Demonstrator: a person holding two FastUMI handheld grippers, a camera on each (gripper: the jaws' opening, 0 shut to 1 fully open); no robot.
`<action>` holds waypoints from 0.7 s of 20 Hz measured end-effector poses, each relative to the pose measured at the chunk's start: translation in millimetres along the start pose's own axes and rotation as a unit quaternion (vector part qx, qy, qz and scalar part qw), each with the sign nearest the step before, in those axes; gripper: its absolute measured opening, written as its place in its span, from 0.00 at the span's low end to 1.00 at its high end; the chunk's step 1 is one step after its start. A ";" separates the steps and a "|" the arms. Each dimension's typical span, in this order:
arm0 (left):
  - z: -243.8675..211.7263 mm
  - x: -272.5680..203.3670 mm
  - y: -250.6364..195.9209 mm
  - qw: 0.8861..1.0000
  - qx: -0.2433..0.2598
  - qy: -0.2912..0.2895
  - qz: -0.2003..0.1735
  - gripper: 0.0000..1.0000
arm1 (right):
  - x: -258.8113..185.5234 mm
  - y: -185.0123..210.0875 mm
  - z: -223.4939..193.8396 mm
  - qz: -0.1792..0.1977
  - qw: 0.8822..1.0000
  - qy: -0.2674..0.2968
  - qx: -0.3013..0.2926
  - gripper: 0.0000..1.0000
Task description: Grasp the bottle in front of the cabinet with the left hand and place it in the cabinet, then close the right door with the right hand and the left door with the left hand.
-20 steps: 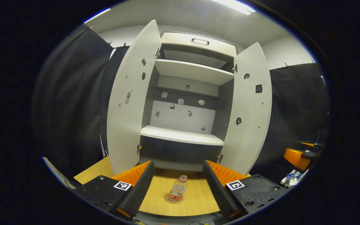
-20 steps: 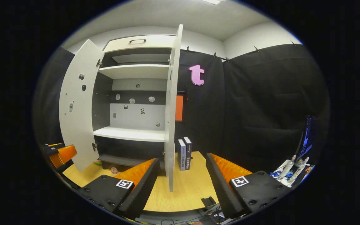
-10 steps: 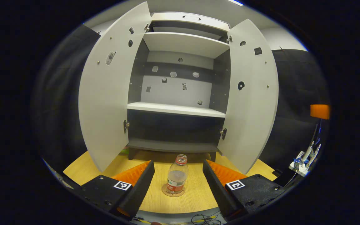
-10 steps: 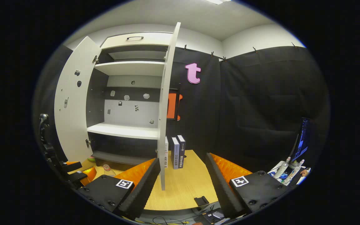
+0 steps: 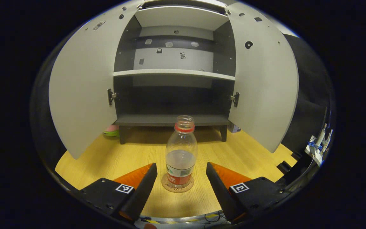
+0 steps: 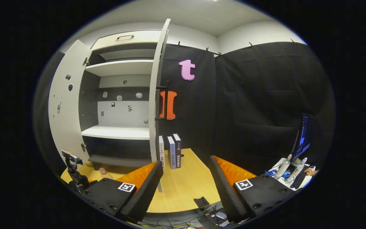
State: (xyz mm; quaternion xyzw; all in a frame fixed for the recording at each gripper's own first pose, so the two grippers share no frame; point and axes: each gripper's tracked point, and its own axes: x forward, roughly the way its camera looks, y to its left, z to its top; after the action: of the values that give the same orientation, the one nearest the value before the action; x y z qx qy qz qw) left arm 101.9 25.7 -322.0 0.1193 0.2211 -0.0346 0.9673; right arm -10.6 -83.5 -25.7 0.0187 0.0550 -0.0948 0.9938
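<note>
- On the pale wooden surface (image 5: 116, 159), in front of the cabinet and toward the near edge, the clear plastic bottle with a red neck ring and a red-and-white label (image 5: 181, 156) stood upright on a small round cork-coloured coaster (image 5: 177, 186), uncapped as far as the left gripper view showed, with a little clear liquid in it.
- At that spot the left tongs (image 5: 180, 178) were spread apart, one finger on each side of the bottle's base, neither touching it; by my reading the grasp had not been made.
- Nothing of the task looked finished: the bottle was outside the tall grey-and-white cabinet (image 5: 173, 95), whose dark bottom shelf (image 5: 170, 119) lay open behind it.
- Both doors stood wide: the pale grey left door (image 5: 81, 92) and the pale grey right door (image 5: 264, 86) each swung out over the surface.
- Off toward the surface's right edge, the right tongs (image 6: 184, 178) were also spread apart and held nothing; the right door showed edge-on just beyond them in the right gripper view.
- What remained, as I judged it: clamping and lifting the bottle, setting it inside the cabinet, then shutting the right door and the left door.
- As for writing, the bottle's label carried print too small to make out, and the coaster's rim had lettering I could not read.
- Three upright books with grey and dark spines (image 6: 169, 155) stood beside the cabinet toward the far edge; their spine text was not legible.
</note>
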 end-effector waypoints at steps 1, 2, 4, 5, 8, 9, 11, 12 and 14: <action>-8.5 7.5 0.6 1.000 -0.001 0.010 0.001 0.95 | 1.2 -1.5 -0.7 -0.003 1.000 0.002 -0.001 0.98; -16.3 14.7 1.2 1.000 -0.004 0.018 0.003 0.95 | 1.6 -3.3 -1.8 -0.006 1.000 0.005 -0.002 0.98; -29.1 28.6 4.4 1.000 -0.005 0.030 0.009 0.95 | 2.9 -5.2 -2.1 -0.012 1.000 0.008 -0.002 1.00; -33.8 33.5 6.2 0.999 -0.003 0.035 0.014 0.95 | 4.1 -6.6 -2.5 -0.015 1.000 0.009 -0.004 0.98; -41.9 45.9 7.2 0.999 -0.007 0.040 0.019 0.95 | 5.8 -12.5 -2.3 -0.026 1.000 0.010 -0.015 0.98; -43.1 49.0 8.6 0.999 -0.014 0.041 0.022 0.96 | 7.3 -12.7 -1.4 -0.028 0.999 0.010 -0.017 0.98; -44.7 53.9 10.8 0.998 -0.024 0.049 0.023 0.95 | 9.4 -13.6 -1.5 -0.032 0.999 0.011 -0.018 0.98; -42.7 55.6 9.1 0.998 -0.025 0.049 0.019 0.92 | 10.7 -12.4 -1.2 -0.030 0.999 0.011 -0.016 0.98; -36.5 52.0 3.4 0.999 -0.021 0.049 0.008 0.76 | 14.2 -9.9 -1.6 -0.025 0.999 0.011 -0.016 0.98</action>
State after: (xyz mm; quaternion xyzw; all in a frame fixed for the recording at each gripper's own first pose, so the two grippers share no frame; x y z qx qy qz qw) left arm 133.8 37.3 -375.8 0.1024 0.2683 -0.0158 0.9577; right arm 1.2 -95.9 -29.1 0.0021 0.0677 -0.1186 0.9906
